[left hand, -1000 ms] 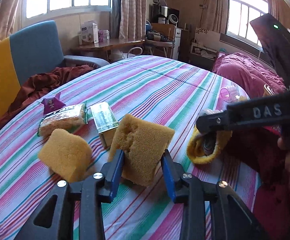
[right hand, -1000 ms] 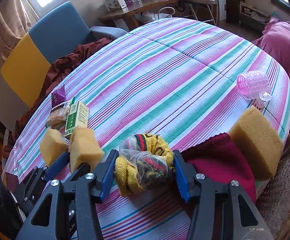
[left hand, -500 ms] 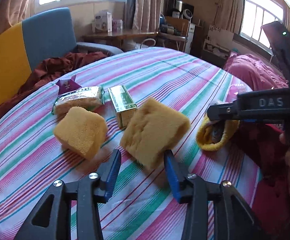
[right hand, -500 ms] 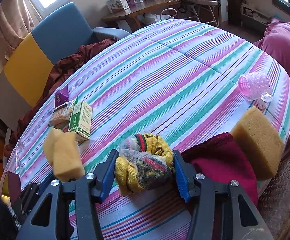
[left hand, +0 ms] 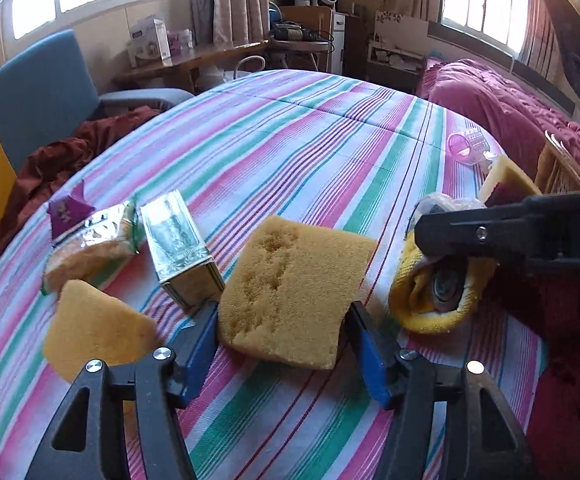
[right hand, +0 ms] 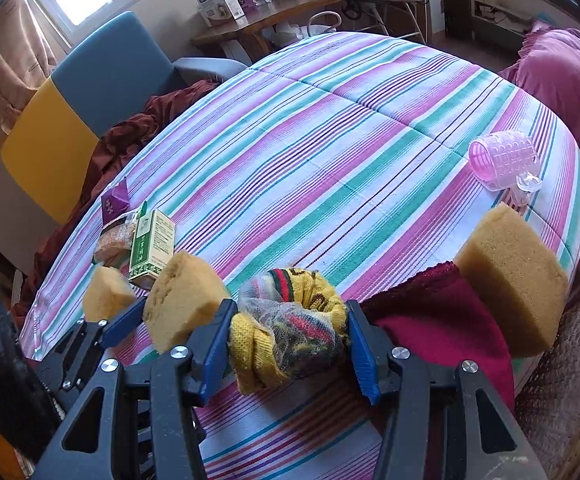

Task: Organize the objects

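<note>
My left gripper (left hand: 280, 334) is open around a yellow sponge (left hand: 293, 292) that lies on the striped tablecloth (left hand: 290, 152); its jaws stand at the sponge's sides. A second sponge (left hand: 94, 334) sits just left. My right gripper (right hand: 288, 344) is shut on a rolled yellow patterned cloth bundle (right hand: 290, 332), also in the left wrist view (left hand: 437, 292). A third sponge (right hand: 513, 280) rests on a dark red cloth (right hand: 441, 324) at the right. The left gripper (right hand: 146, 320) and its sponge (right hand: 182, 300) show in the right wrist view.
A green box (left hand: 178, 244), a snack packet (left hand: 90, 248) and a purple sachet (left hand: 68, 210) lie at the left. A pink hair roller (right hand: 503, 158) sits near the table's right edge. A blue and yellow chair (right hand: 70, 112) stands beyond the left edge.
The left gripper let go of the sponge, which tipped flat onto the table, and now stands open around it. The right gripper has kept its hold on the cloth bundle.
</note>
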